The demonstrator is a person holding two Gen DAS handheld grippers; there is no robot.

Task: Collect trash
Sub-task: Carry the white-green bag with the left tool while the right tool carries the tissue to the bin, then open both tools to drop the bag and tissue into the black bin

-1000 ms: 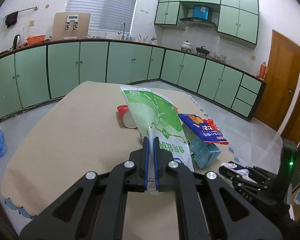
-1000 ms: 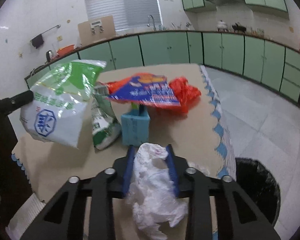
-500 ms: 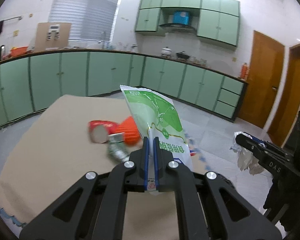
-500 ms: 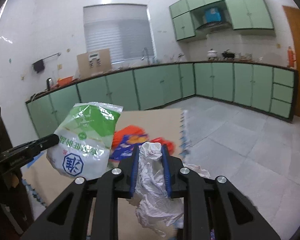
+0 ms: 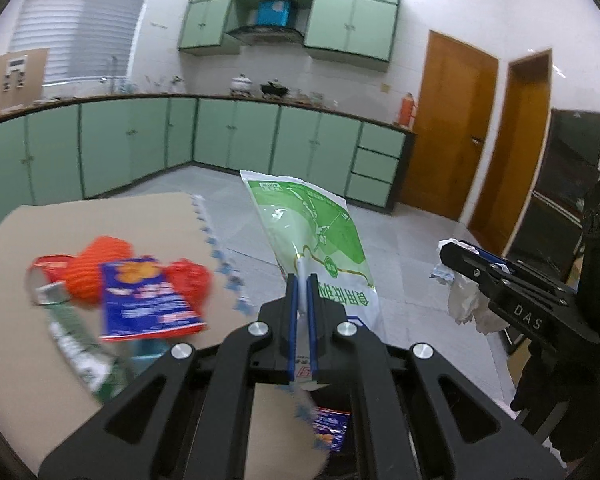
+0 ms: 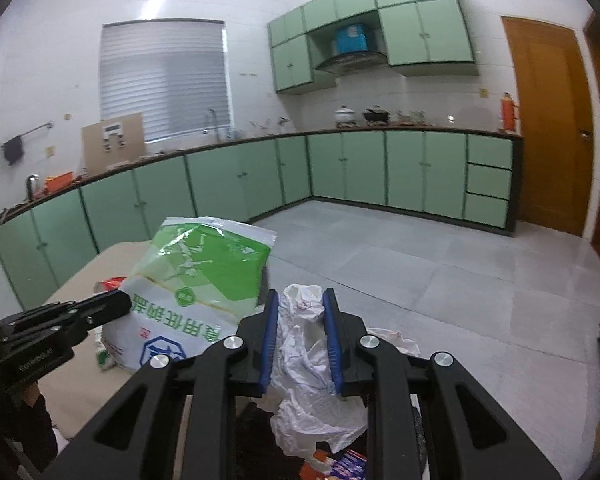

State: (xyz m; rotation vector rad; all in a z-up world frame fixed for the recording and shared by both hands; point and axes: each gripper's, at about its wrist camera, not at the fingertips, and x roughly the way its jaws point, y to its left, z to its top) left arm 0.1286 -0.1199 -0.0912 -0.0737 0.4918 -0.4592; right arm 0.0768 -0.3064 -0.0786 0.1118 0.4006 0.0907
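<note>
Both loads swung off bench [image 5: 60, 216]; left tongs [image 5: 301, 280] pinch limp green-white plastic bag [image 5: 320, 240] at edge, right tongs [image 6: 299, 304] clamp light crumpled white tissue [image 6: 304, 344].

a glossy green and white plastic bag [image 5: 320, 248] is catching the light, and crumpled white tissue paper [image 6: 304, 344] is looking soft and matt. the matt black plastic gripper [image 5: 300, 300] is showing shiny metal screws; the table [image 5: 100, 216] is wearing a dull brown paper-like cover.

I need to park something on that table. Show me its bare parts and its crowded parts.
The table is bare along its far side, toward the green cabinets. It is crowded nearer: orange net, blue wrapper, green packet.
</note>
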